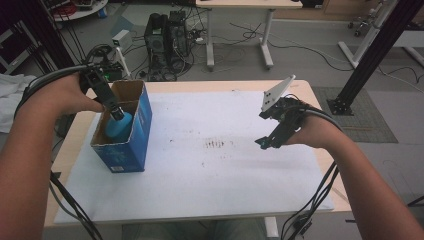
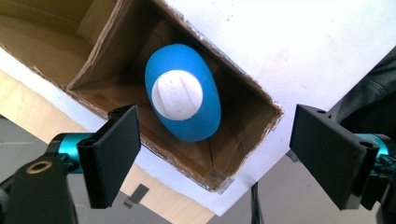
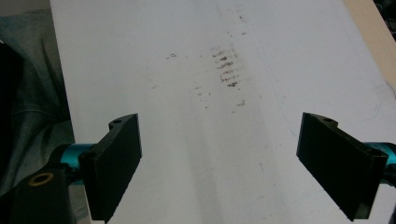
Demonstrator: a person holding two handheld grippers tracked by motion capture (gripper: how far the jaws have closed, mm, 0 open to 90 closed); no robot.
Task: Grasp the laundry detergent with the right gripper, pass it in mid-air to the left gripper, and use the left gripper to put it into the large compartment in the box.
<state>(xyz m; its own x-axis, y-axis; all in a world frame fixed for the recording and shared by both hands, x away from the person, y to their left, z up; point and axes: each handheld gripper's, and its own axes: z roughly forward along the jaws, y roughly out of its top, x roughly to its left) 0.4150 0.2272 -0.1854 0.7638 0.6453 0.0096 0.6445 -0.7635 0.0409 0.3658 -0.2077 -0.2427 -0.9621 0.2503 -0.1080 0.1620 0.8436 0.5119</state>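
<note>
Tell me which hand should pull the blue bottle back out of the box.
Left. The left gripper hangs right over the open box, fingers apart, looking down on the blue bottle standing inside. The right gripper is across the white mat, over bare surface.

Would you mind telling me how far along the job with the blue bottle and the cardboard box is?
Done: the blue bottle stands inside the cardboard box, white cap up. In hand: nothing; the left gripper is over the box, jaws apart and clear of the bottle, and the right gripper is open over the white mat. Left: probably only drawing the left gripper away.
</note>
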